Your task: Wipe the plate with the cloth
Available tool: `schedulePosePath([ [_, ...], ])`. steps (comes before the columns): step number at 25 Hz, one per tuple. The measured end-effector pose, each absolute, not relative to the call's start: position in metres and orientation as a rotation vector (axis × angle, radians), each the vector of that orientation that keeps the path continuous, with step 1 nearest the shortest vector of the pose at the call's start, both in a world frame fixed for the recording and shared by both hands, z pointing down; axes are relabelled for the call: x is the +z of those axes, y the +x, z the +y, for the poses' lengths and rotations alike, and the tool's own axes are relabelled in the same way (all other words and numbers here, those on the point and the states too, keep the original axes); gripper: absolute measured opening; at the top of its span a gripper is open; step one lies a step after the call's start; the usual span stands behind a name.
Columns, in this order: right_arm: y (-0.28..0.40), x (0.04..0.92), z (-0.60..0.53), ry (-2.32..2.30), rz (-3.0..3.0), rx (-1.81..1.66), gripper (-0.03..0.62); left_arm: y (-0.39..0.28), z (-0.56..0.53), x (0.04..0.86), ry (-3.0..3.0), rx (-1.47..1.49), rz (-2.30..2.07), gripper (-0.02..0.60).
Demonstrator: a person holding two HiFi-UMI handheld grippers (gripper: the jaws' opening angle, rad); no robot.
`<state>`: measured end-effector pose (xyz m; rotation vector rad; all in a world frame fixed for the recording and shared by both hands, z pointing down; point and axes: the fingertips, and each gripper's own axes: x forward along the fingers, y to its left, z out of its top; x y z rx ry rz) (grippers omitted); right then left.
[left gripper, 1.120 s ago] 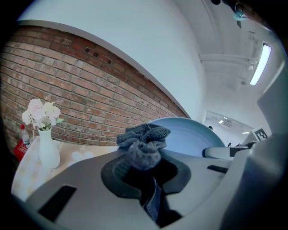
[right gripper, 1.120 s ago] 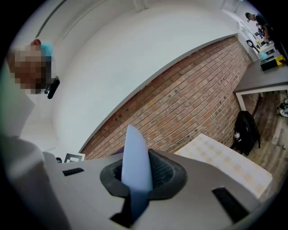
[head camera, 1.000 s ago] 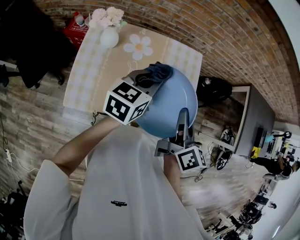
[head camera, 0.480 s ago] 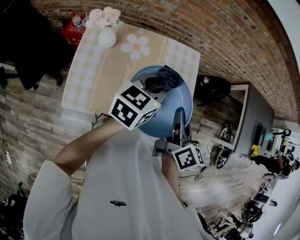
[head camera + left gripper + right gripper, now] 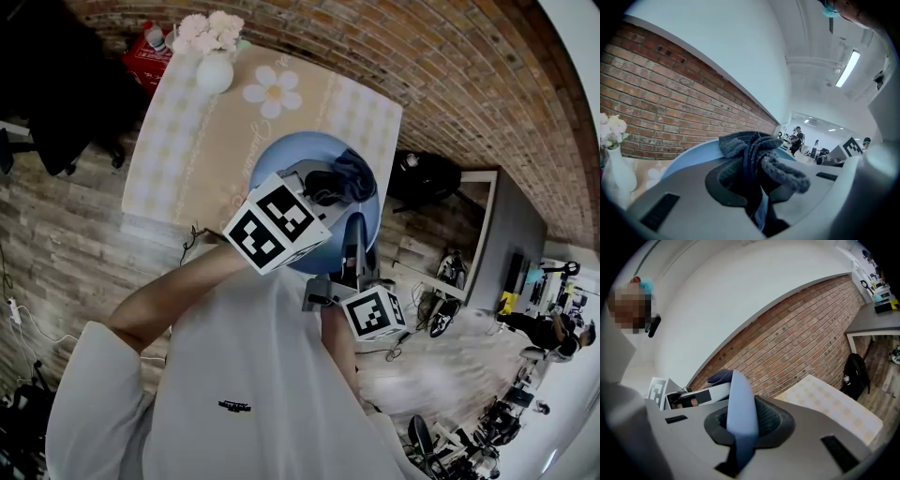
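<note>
— Since both grippers are up in front of you, what does each one have?

— My right gripper (image 5: 356, 246) has its jaws clamped on the rim of the blue plate (image 5: 286, 155), at about 5 o'clock on the plate as the head view sees it. In the right gripper view that rim runs edge-on between the two pads. My left gripper (image 5: 317, 187) has its jaws closed on the dark grey knitted cloth (image 5: 345, 178), which is bunched up (a loose fold spills over one jaw).

— Where does the cloth sit on the plate?

— Near 2 o'clock on the plate's face, close to the rim. It seems to press against the surface, though I cannot be sure of the contact.

— And the plate itself?

— It is held up off the counter (image 5: 183, 141), carried by my right jaws alone. From above it overlaps the counter's edge nearest me, toward 5 o'clock of the counter top.

— What stands on the counter?

— A white vase (image 5: 215, 73) of pale flowers (image 5: 212, 30) is at 11 o'clock. A daisy-shaped mat (image 5: 273, 91) lies near 12 o'clock, apart from the vase. A brick wall (image 5: 450, 66) runs behind the counter. A black backpack (image 5: 422, 178) sits at 3 o'clock from the plate, down on the floor.
</note>
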<state>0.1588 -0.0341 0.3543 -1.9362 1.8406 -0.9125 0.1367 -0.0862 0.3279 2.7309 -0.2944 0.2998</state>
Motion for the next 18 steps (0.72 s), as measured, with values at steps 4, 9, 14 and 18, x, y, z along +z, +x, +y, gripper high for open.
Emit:
schedulePosePath([
  [4, 0.158, 0.356, -0.037, -1.943, 1.839, -0.928, 0.058, 0.140, -0.077, 0.328, 2.739, 0.314, -0.246, 0.061],
  [9, 0.158, 0.356, -0.044, -1.930, 1.834, -0.926, 0.058, 0.140, -0.070, 0.329, 2.724, 0.305, -0.223, 0.061],
  [14, 0.161, 0.357, -0.049, -1.911, 1.802, -0.957, 0.058, 0.138, -0.063, 0.331, 2.694, 0.292, -0.214, 0.061],
  [18, 0.165, 0.358, -0.051, -1.919, 1.796, -0.960, 0.058, 0.137, -0.057, 0.334, 2.674, 0.290, -0.198, 0.061],
])
